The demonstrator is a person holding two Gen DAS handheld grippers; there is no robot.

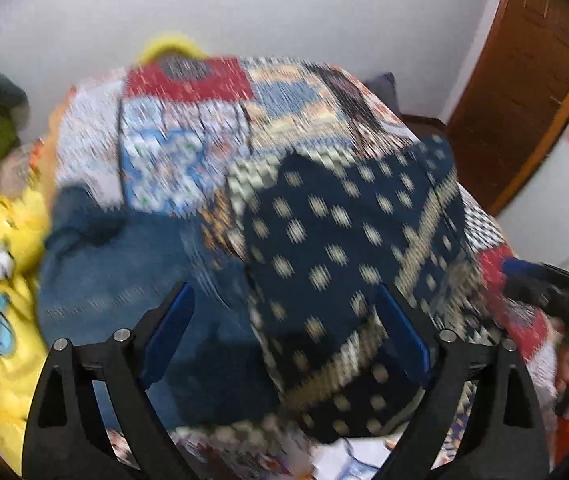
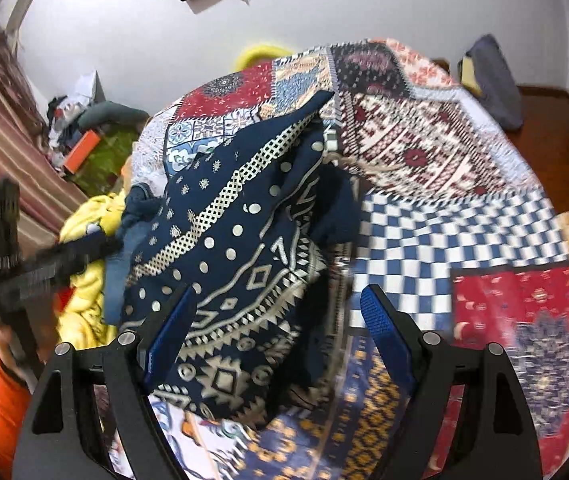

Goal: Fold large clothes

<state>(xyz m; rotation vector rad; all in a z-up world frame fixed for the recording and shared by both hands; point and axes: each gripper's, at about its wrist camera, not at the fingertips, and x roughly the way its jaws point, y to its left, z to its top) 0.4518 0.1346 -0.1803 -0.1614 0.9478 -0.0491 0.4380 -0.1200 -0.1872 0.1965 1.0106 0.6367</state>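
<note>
1. Bed under a patchwork-printed quilt [image 2: 436,216] of red, blue-and-white checked and maroon-patterned squares, filling most of both views.
2. Navy-blue printed garment with cream dots, lattice bands and geometric borders [image 2: 244,240], heaped in a rumpled mound on the quilt, just ahead of both grippers; also seen, blurred, from the left wrist [image 1: 344,248].
3. Left gripper [image 1: 284,304]: black frame with blue pads, jaws spread wide, holding nothing; left pad over the faded blue denim garment [image 1: 124,280], right pad over the navy fabric. Contact with either cloth impossible to tell through the blur.
4. Right gripper [image 2: 280,300]: jaws likewise spread wide, nothing clamped; navy heap lying between the fingers and against the left pad, right pad over the checked patch of the quilt.
5. Denim garment lying beside and partly under the navy one, on its left.
6. Yellow fabric with a cartoon face print [image 1: 0,280] bunched at the left edge of the bed, next to the denim.
7. Left gripper also visible from the right wrist view as a blurred black shape [image 2: 24,264] at the left, near the yellow fabric.
8. Brown wooden door [image 1: 524,80] at the far right, white wall behind the bed.
</note>
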